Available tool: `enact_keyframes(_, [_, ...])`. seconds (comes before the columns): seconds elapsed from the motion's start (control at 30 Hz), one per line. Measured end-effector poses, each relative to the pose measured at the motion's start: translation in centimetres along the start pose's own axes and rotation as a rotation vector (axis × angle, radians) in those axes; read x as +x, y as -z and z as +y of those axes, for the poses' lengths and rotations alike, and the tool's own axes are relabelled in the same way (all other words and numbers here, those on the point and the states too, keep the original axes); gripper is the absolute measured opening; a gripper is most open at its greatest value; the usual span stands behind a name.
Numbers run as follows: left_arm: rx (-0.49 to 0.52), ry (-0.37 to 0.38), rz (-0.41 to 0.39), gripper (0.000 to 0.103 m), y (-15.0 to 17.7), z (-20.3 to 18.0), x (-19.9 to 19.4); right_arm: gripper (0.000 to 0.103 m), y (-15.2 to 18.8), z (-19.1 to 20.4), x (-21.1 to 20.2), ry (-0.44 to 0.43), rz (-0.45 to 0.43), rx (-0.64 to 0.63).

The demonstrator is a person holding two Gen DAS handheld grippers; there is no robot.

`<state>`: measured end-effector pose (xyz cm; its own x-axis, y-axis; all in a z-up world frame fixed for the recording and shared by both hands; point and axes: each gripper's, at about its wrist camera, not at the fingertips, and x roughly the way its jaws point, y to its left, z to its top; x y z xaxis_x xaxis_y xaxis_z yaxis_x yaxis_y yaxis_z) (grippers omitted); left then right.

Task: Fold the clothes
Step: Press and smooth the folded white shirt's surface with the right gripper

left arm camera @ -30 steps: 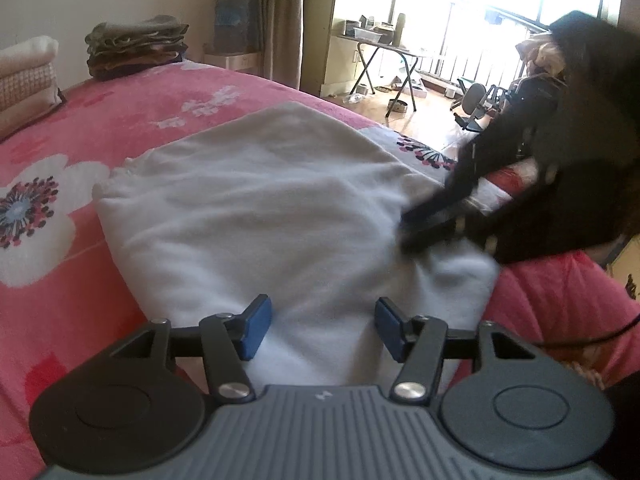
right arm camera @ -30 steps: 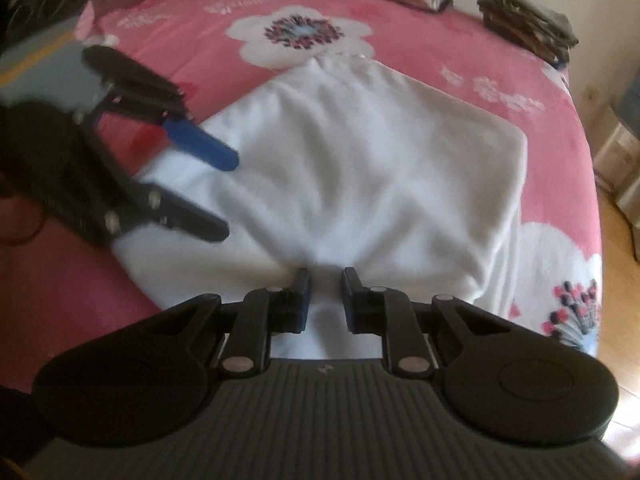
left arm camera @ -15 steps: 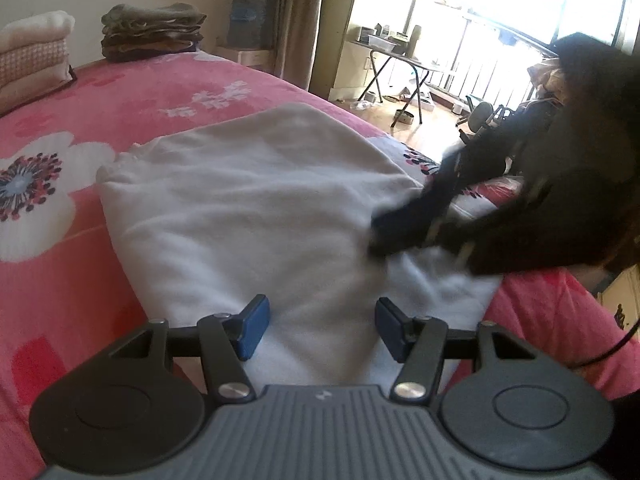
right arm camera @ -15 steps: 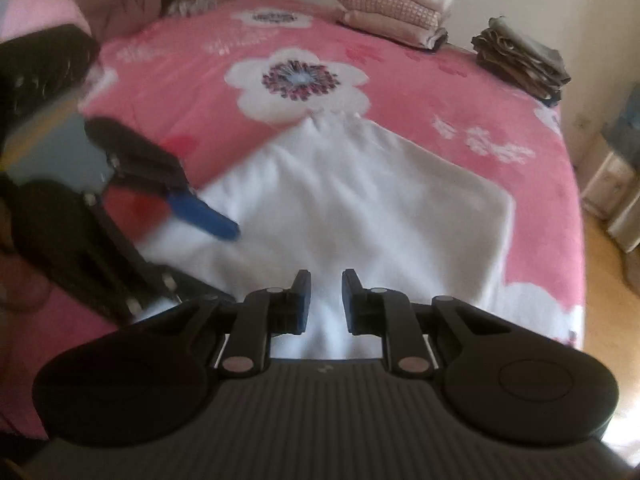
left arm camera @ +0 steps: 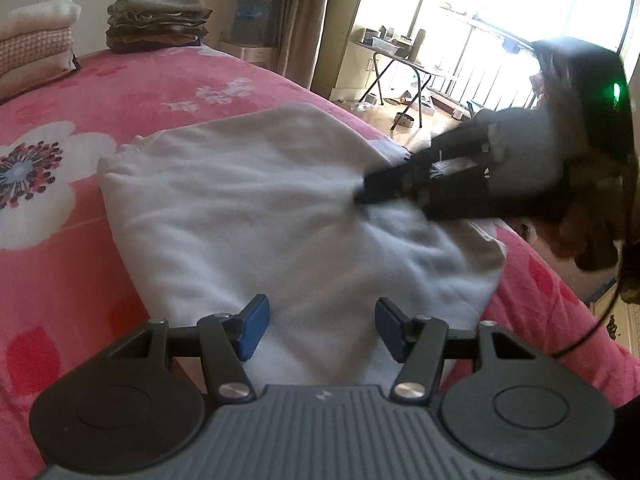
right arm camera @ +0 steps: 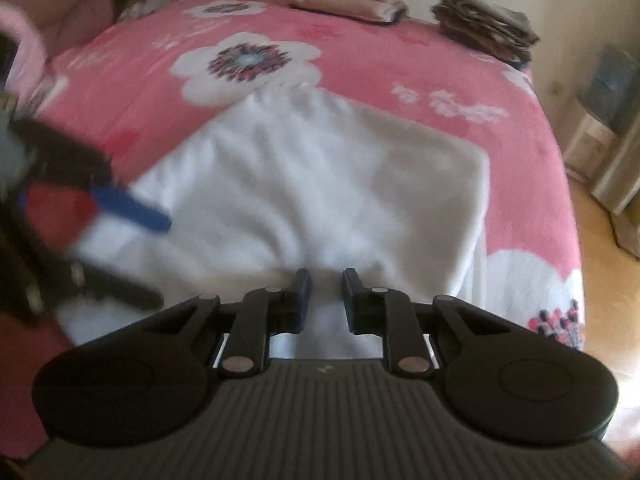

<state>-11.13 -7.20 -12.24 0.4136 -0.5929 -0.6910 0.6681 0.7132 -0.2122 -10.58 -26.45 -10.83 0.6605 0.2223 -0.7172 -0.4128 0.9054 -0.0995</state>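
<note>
Since a second ago the right gripper (right arm camera: 323,286) slid further in, fingers narrow, pinching the white garment (left arm camera: 256,208) on the pink bed (left arm camera: 64,92). Left gripper (left arm camera: 322,326) hovers above its near edge, fingers wide.

Each wrist camera looks low and close along its own jaws across the white garment (left arm camera: 248,208) on the pink floral bedspread (right arm camera: 360,64). The views cross, each catching the other gripper beyond its jaws.
</note>
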Motion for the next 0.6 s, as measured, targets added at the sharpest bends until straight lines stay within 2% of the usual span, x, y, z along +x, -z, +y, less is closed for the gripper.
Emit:
enact_keyframes(0.03, [-0.001, -0.001, -0.001, 0.059, 0.0, 0.0, 0.0, 0.016, -0.5, -0.2, 0.2, 0.023, -0.024, -0.004])
enact_keyframes(0.1, [-0.001, -0.002, -0.001, 0.059, 0.0, -0.1, 0.1, 0.016, -0.6, -1.3, 1.6, 0.070, -0.007, 0.016])
enact_keyframes(0.2, [0.000, -0.004, -0.001, 0.059, 0.0, -0.1, 0.1, 0.016, 0.4, -3.4, 3.9, 0.063, 0.041, 0.101])
enact_keyframes(0.27, [0.001, -0.005, -0.001, 0.059, 0.0, -0.1, 0.1, 0.016, -0.6, -4.0, 3.3, 0.072, 0.061, 0.166])
enact_keyframes(0.3, [0.002, -0.005, -0.001, 0.059, 0.0, -0.1, 0.1, 0.016, -1.1, -4.0, 2.7, 0.087, 0.044, 0.168])
enact_keyframes(0.47, [0.010, -0.002, 0.000, 0.059, 0.0, -0.1, 0.1, 0.016, -0.7, -5.3, 5.5, 0.154, 0.055, 0.104])
enact_keyframes(0.6, [0.003, -0.005, 0.002, 0.059, 0.2, -0.2, -0.1, 0.016, -2.6, -7.0, 4.9, 0.141, 0.059, 0.248])
